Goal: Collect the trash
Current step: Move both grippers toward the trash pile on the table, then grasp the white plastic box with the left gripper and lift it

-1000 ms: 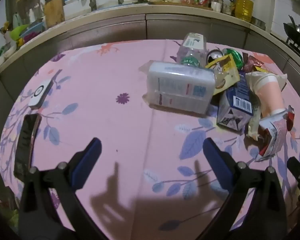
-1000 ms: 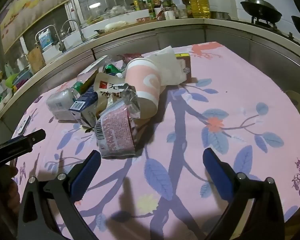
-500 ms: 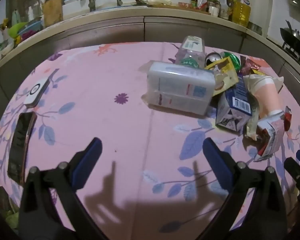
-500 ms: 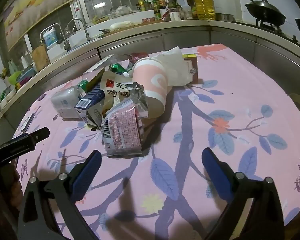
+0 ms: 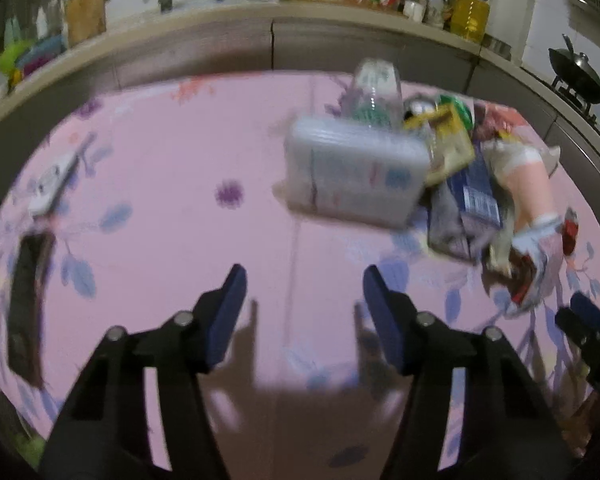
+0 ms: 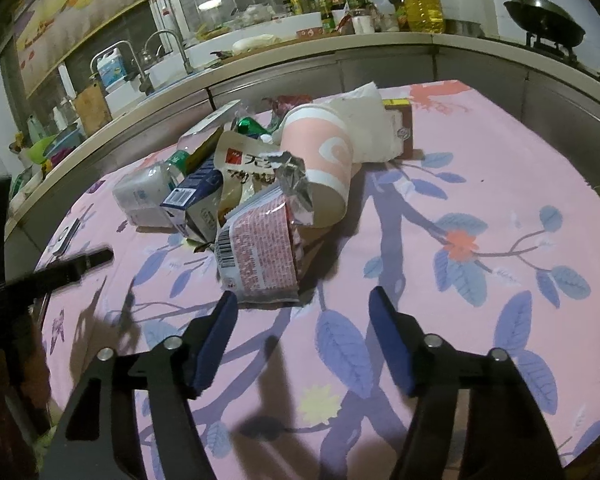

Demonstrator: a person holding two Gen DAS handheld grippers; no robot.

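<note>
One heap of trash (image 6: pixel 260 184) sits near the middle of a pink floral tablecloth (image 6: pixel 480 184) in a home kitchen, its pieces touching and overlapping. Nearest the right gripper (image 6: pixel 300 316) lies a crumpled red-and-white noodle wrapper (image 6: pixel 256 254), just beyond the fingertips; behind it leans a pink paper cup (image 6: pixel 320 160) on its side, with a crumpled tissue (image 6: pixel 368 128), a blue carton (image 6: pixel 196 192), a clear plastic bottle (image 6: pixel 148 192) and a tan snack bag (image 6: pixel 244 164) packed around.

The lot looks light and largely empty. The wrapper is probably thin film, soft and slippery, best pinched at a bunched fold or its raised foil edge. The cup should crush if squeezed hard; its rim or side wall offers the surest hold. The bottle's smooth, rounded side may roll out of a pinch.

Both tongs are partly parted and hold nothing. The left gripper (image 5: pixel 302 284) hangs over bare cloth, the pale plastic pack (image 5: pixel 356 176) ahead and to its right; that view is blurred.

Off to the left, well apart from the heap, lie a dark phone (image 5: pixel 28 300) and a white remote (image 5: pixel 52 184). A stainless counter (image 6: pixel 380 52) with sink, bottles and a wok rings the table.
</note>
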